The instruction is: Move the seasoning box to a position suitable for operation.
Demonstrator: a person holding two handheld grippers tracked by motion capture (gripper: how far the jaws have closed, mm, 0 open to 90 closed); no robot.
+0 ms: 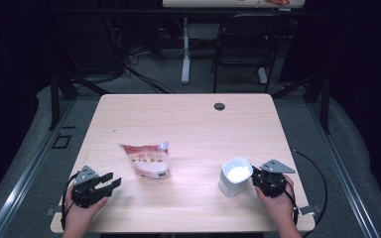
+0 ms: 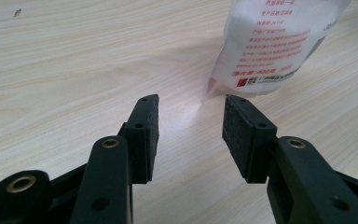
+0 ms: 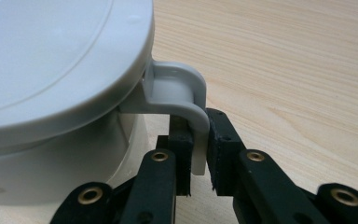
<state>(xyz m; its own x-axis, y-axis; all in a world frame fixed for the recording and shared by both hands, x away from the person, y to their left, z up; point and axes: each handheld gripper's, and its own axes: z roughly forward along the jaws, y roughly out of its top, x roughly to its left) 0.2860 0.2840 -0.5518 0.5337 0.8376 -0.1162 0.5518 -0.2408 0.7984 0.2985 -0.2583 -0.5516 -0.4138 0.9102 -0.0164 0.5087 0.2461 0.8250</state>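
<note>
Item one: white lidded container [image 1: 235, 177], standing near the table's [image 1: 188, 114] front edge toward its front right corner; your right gripper [image 3: 199, 154] has its pads clamped on the container's handle tab [image 3: 186, 100], below the lid's rim. Item two: red-and-white pouch [image 1: 146, 159], lying left of centre, well apart from the container. Your left gripper [image 2: 191, 126] sits near the front left corner, jaws apart and holding nothing, with the pouch's corner just beyond them.
</note>
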